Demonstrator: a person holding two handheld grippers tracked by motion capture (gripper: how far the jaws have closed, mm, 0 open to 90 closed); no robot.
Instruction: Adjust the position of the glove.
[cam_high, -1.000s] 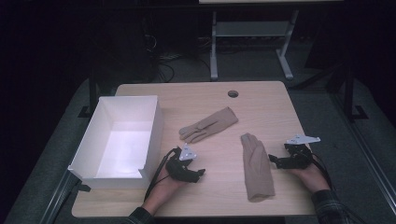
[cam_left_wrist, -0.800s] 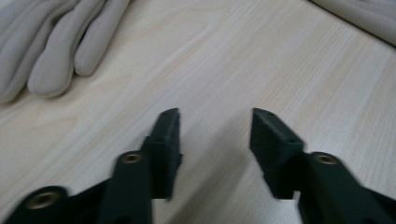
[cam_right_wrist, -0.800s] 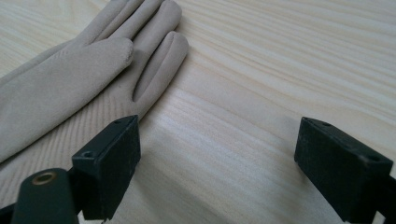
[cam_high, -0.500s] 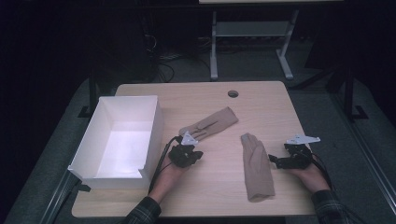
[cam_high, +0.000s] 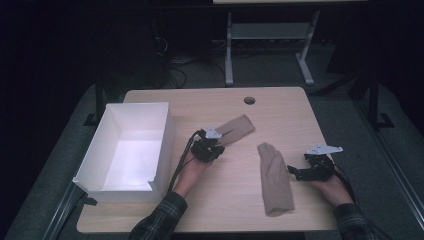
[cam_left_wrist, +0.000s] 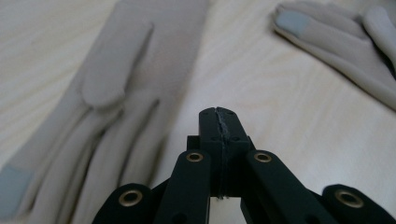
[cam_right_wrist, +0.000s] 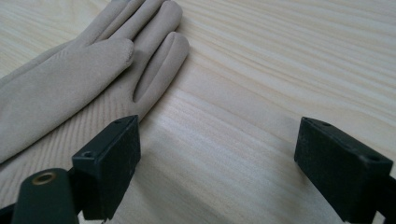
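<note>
Two beige gloves lie flat on the wooden table (cam_high: 300, 115). The far glove (cam_high: 236, 128) points its fingers at my left gripper (cam_high: 214, 145), which is shut with nothing between its jaws. In the left gripper view the shut tips (cam_left_wrist: 218, 115) hover over bare wood just right of that glove (cam_left_wrist: 121, 88), and the other glove's fingertips (cam_left_wrist: 336, 37) lie at the upper right. The near glove (cam_high: 274, 180) lies lengthwise. My right gripper (cam_high: 294, 173) rests open beside its right edge. In the right gripper view the open gripper (cam_right_wrist: 215, 158) frames bare wood, with the glove (cam_right_wrist: 70, 79) to the left.
An open white box (cam_high: 165, 145) stands at the table's left side, close to my left forearm. A round cable hole (cam_high: 249, 100) sits near the far edge. Bare wood lies between the gloves and at the far right. Dark floor and a metal stand lie beyond.
My left hand has moved away from the person, up to the finger end of the far glove. The right hand and both gloves have stayed put.
</note>
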